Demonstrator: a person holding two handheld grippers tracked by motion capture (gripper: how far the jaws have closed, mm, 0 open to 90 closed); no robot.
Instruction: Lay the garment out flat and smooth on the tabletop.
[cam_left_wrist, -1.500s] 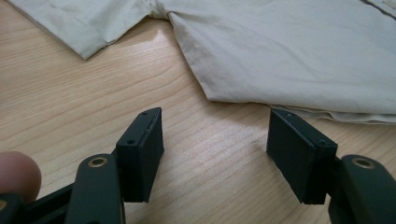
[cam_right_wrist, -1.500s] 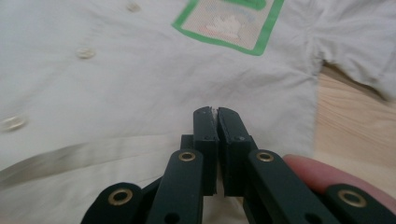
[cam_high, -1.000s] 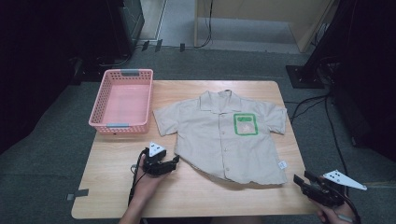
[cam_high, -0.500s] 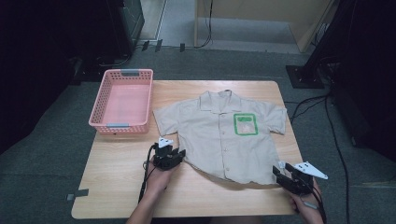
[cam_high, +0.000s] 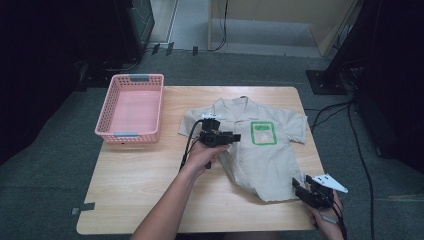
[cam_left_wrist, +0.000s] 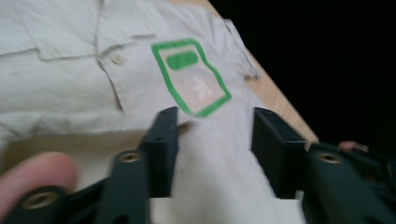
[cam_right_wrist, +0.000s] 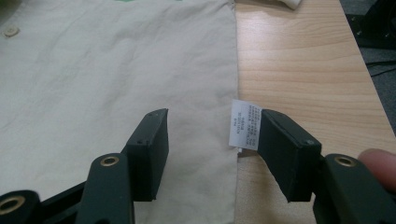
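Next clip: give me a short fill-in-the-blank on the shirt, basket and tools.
1. The basket left of the shirt is coloured ____.
2. The pocket patch has a ____ outline.
3. A white ____ sticks out at the shirt's side seam between the right tool jaws.
4. The left tool jaws stand ____.

Missing words: pink; green; label; open

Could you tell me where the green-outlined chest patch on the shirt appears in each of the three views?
High view: green patch right of centre, on the shirt, just right of the left gripper.
Left gripper view: upper centre, above the open jaws.
Right gripper view: only a green sliver at the top edge.
Shared landmark: the shirt's button placket.
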